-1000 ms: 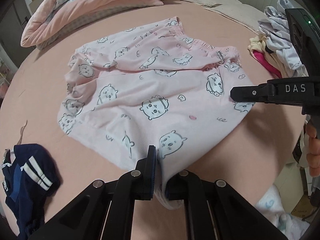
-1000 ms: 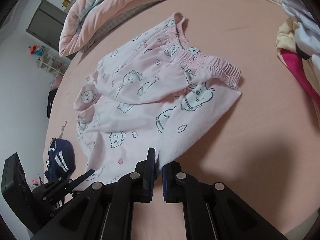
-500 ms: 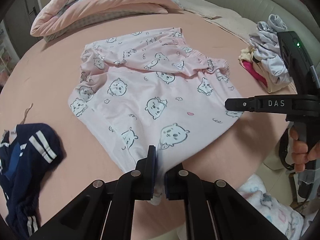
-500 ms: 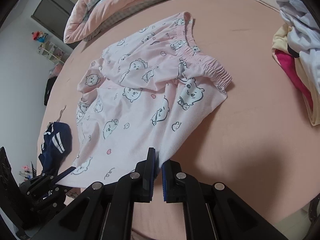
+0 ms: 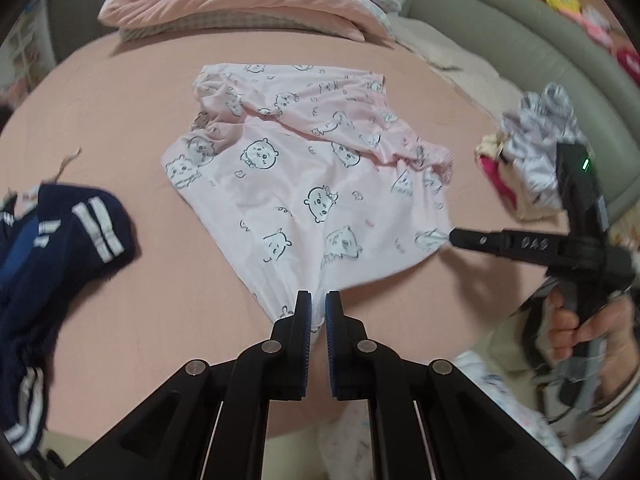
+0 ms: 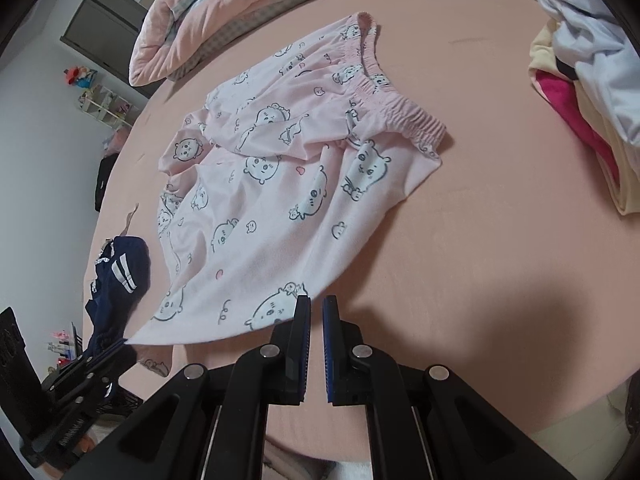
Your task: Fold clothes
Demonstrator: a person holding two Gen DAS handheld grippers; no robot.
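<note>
Left gripper (image 5: 318, 304) clenched on pink pajama shorts (image 5: 312, 184) hem; right gripper (image 6: 316, 310) apparently clamps the other corner, contact blurred. Shorts on bed (image 5: 140, 120).

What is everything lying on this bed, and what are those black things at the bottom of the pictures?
Pink cotton pyjama shorts with cartoon animal print: one, pale pink, middle of the bed, near hem lifted at two corners.
Navy garment with white stripes: one, dark blue, left of the shorts.
Heap of unfolded clothes: one, white, cream and magenta, right of the shorts.
Rolled pink quilt: one, pink with checked lining, far end of the bed.
Pink bedsheet: one, salmon pink, under everything.
Left tool: one, black with blue pads, shut on the shorts' near hem.
Right tool: one, black, shut on the shorts' right corner.
Person's hand: one, holding the right tool's handle.
</note>
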